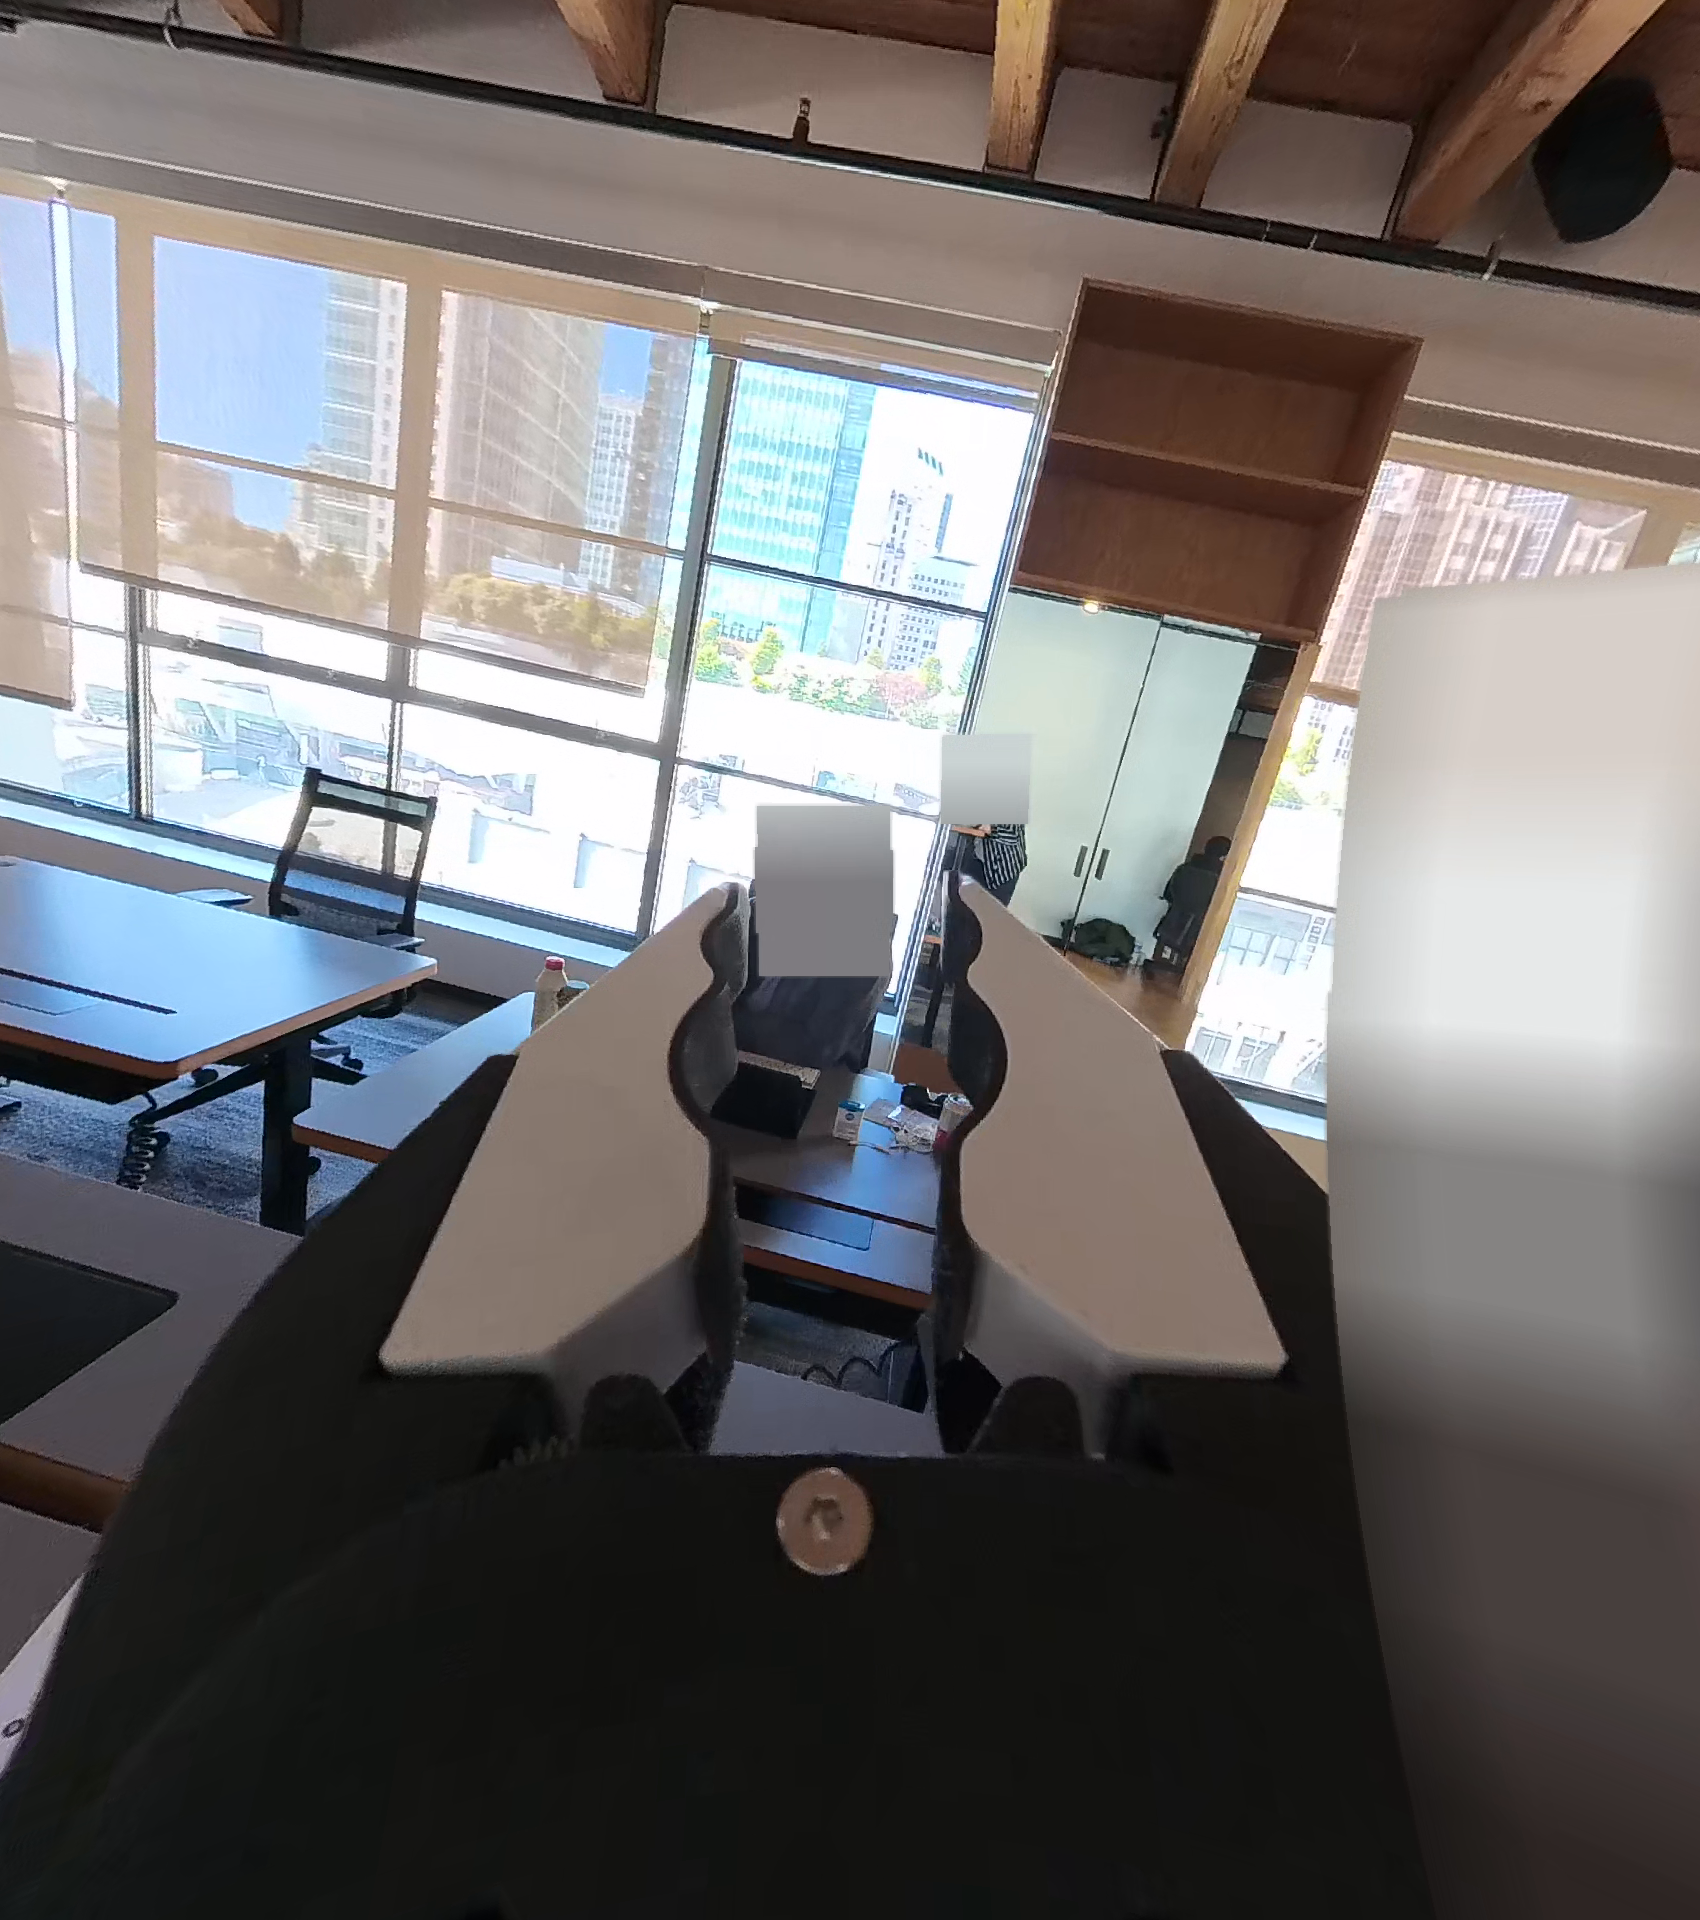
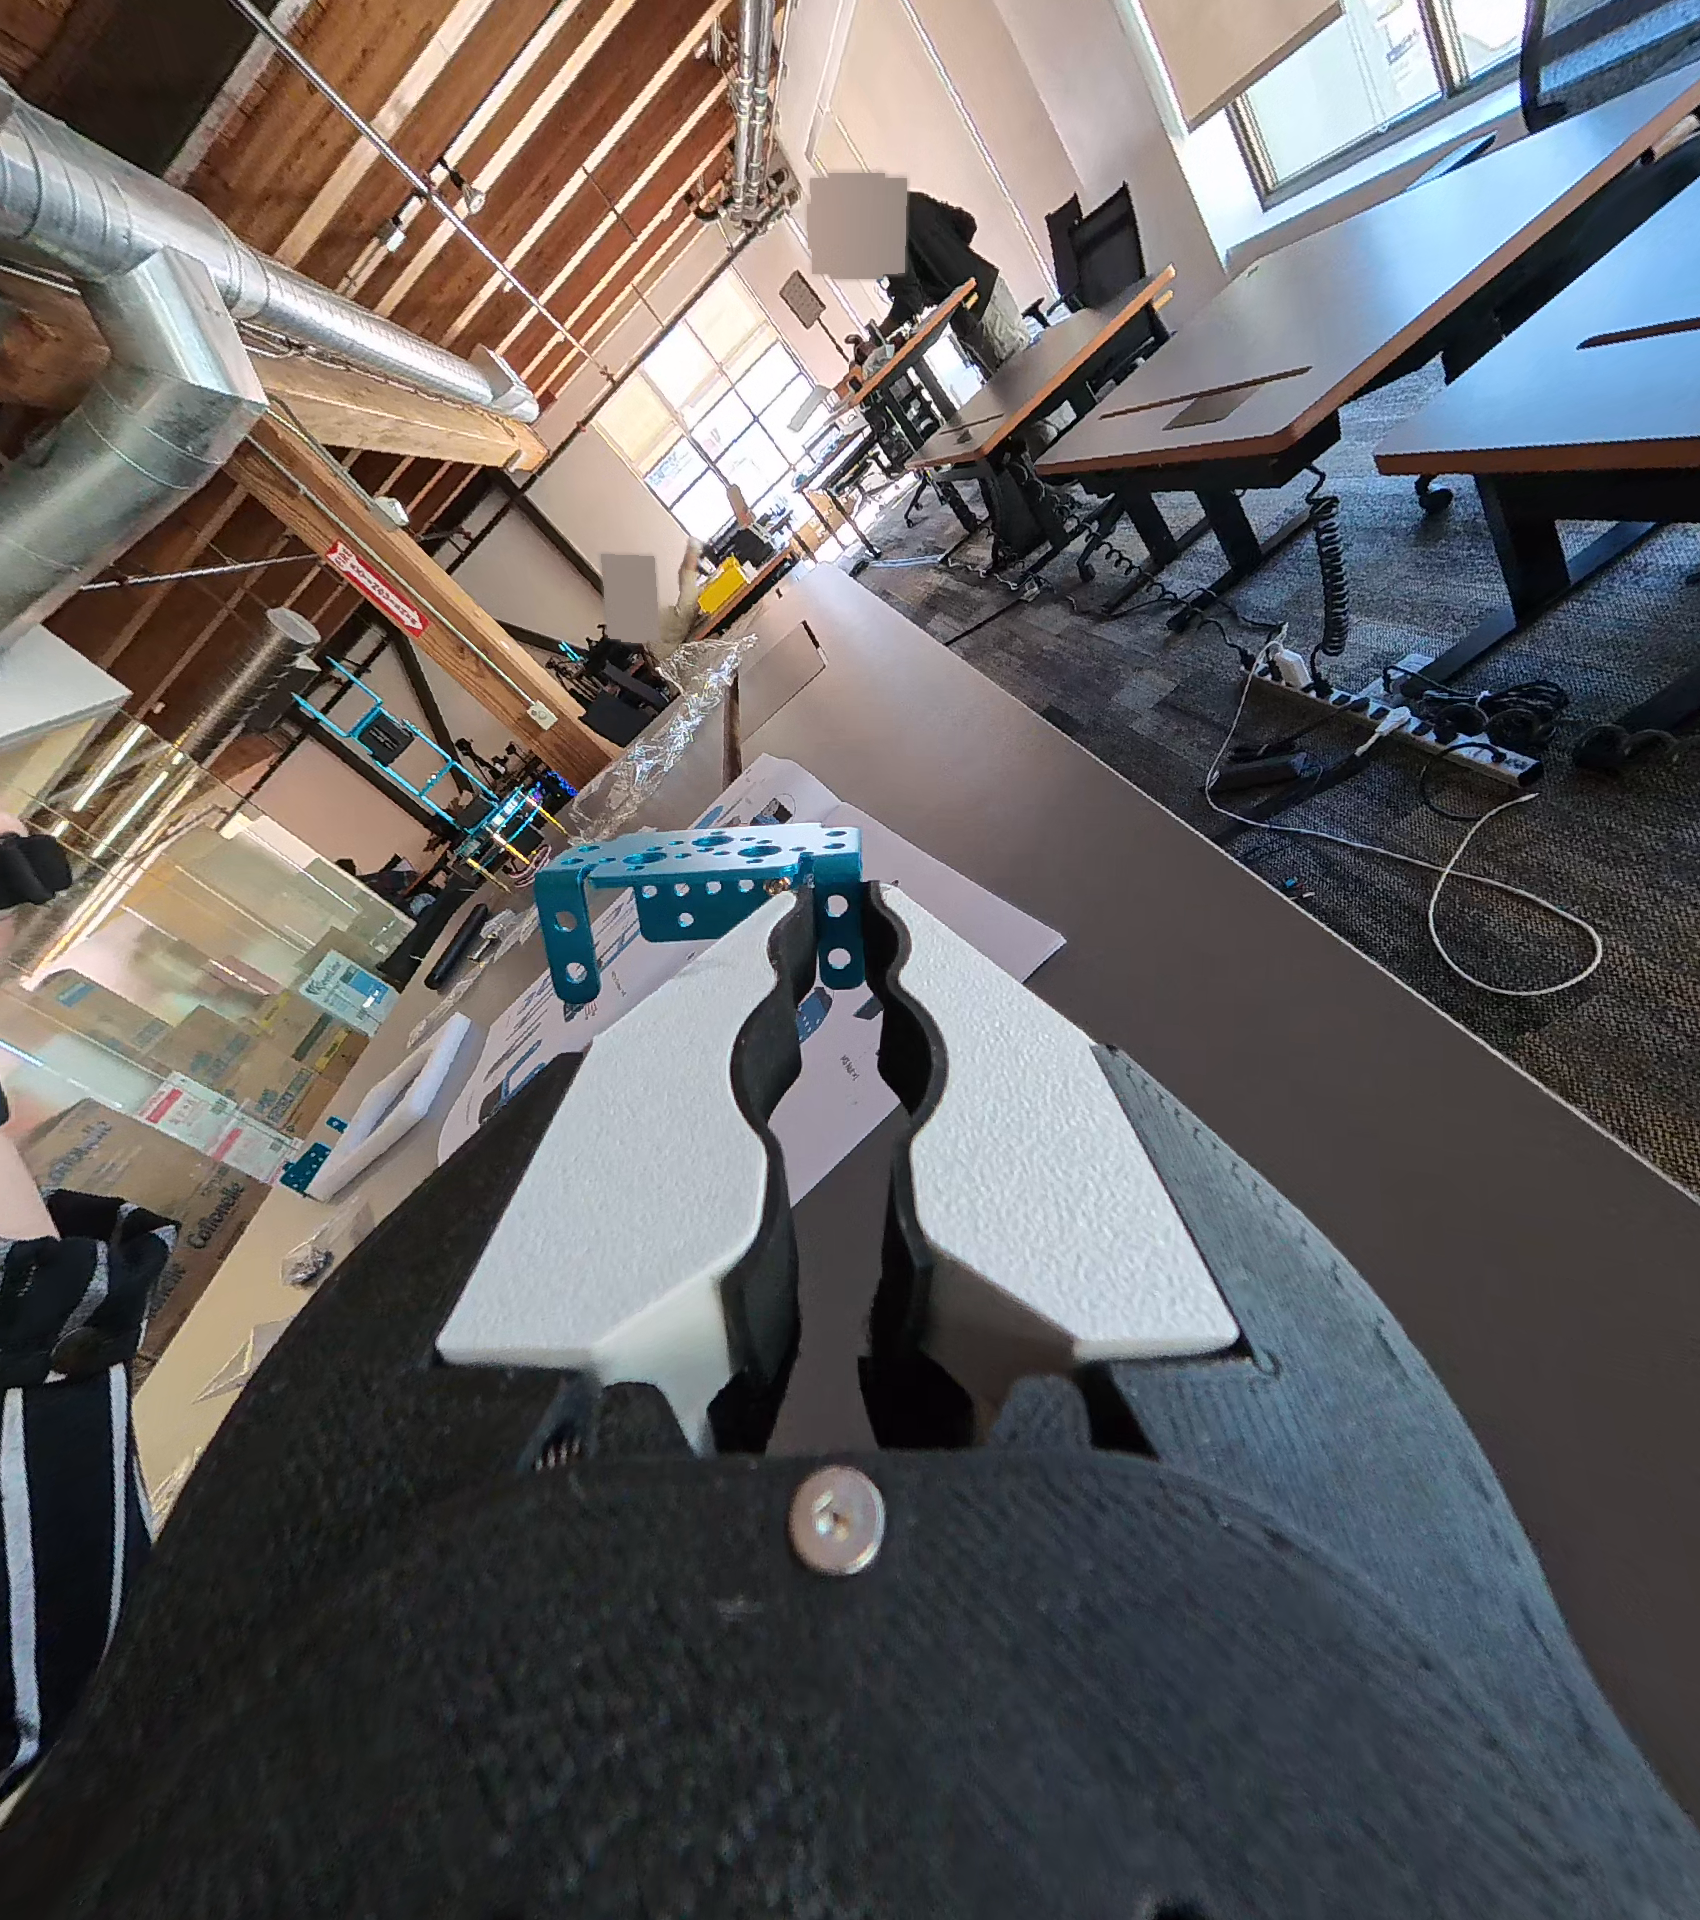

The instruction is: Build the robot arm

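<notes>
Right gripper (image 2: pixel 838 904): fingers nearly closed, clamped on one side flange of the blue perforated metal U-bracket (image 2: pixel 690 883). Bracket's long axis runs crosswise, left from the fingertips, raised above the white instruction sheet (image 2: pixel 971 935) on the dark table (image 2: pixel 1241 1039). Left gripper (image 1: pixel 841 904): fingers parted, empty, aimed at the windows (image 1: pixel 410 520), so the right gripper is nearer.

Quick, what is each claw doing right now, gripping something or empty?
Left gripper: open, empty, raised in the air.
Right gripper: shut on the blue metal bracket, pinching its leg above the printed sheet.
</notes>
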### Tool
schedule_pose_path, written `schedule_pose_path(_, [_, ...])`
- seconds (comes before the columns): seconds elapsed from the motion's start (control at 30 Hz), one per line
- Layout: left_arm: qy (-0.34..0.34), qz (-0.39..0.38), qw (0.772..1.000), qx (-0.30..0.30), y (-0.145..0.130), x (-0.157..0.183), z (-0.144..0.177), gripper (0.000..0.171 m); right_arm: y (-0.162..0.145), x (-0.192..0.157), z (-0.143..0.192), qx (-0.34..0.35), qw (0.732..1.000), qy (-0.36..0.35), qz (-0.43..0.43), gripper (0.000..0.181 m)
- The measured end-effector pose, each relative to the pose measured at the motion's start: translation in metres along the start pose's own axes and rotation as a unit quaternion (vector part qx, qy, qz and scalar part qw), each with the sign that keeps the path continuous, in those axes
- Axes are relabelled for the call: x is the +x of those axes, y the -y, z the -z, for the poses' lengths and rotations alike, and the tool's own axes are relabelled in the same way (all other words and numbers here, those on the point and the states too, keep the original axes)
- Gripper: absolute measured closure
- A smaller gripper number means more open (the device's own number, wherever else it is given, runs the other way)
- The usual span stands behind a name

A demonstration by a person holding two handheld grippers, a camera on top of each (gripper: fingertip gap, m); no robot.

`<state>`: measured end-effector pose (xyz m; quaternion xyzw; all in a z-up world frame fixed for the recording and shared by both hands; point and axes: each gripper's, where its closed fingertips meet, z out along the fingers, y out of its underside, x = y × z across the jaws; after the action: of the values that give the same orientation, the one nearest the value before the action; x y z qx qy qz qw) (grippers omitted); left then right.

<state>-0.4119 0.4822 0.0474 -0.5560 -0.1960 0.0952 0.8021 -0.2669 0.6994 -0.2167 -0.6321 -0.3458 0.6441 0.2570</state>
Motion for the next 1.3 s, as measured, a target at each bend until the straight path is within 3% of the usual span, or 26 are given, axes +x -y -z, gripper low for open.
schedule_pose_path(1.3, [-0.016,-0.002,1.0,-0.009,-0.004,0.013,-0.004,0.135,0.001,0.001,0.001,0.004,1.0,-0.003,-0.002,0.174])
